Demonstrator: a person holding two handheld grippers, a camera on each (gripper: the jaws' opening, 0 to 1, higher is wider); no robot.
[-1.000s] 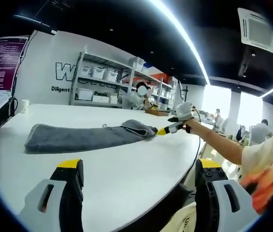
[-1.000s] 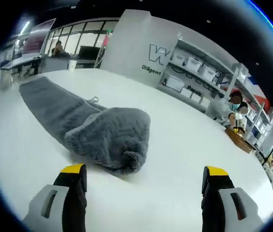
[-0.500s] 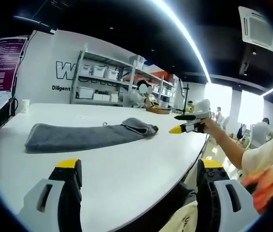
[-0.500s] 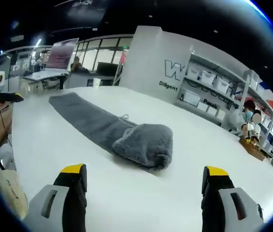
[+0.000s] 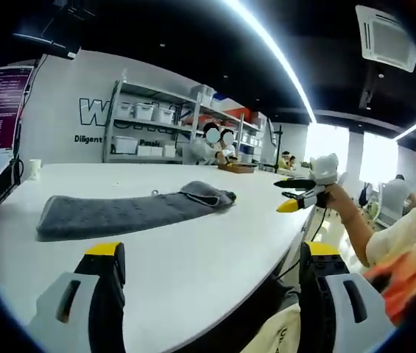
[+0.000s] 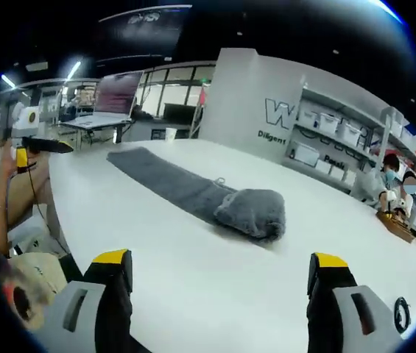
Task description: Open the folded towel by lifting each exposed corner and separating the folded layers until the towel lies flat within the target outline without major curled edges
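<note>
Towel point(image 5: 123, 211), grey and still folded into a long narrow strip, lies across the middle of the white worktop point(image 5: 208, 257), with one end bunched up into a soft rolled lump. In the right gripper view the same towel point(image 6: 200, 191) runs away from that lump toward the far edge of the worktop point(image 6: 215, 279), and a small loop sticks up from it just beside the bunched end.

Neither tool is touching the cloth. The left gripper point(image 5: 211, 294) hangs above the near edge of the worktop, its black jaws with yellow tips spread wide with nothing between them; it also appears at the left of the right gripper view point(image 6: 34, 151), held in a hand off the end of the worktop. The right gripper point(image 6: 222, 294) is likewise released, jaws wide apart and bare, well short of the towel. From the left gripper view it can be seen out past the right-hand edge of the worktop point(image 5: 303, 193), held up in the air on a bare forearm, its yellow-tipped jaws apart and pointing toward the towel.

Behind the worktop stands a metal shelf rack point(image 5: 163, 129) loaded with white bins, against a white wall with dark lettering. Two people point(image 5: 215, 143) are at the far side near the rack. A white cup point(image 5: 34, 168) stands at the worktop's far left corner.
</note>
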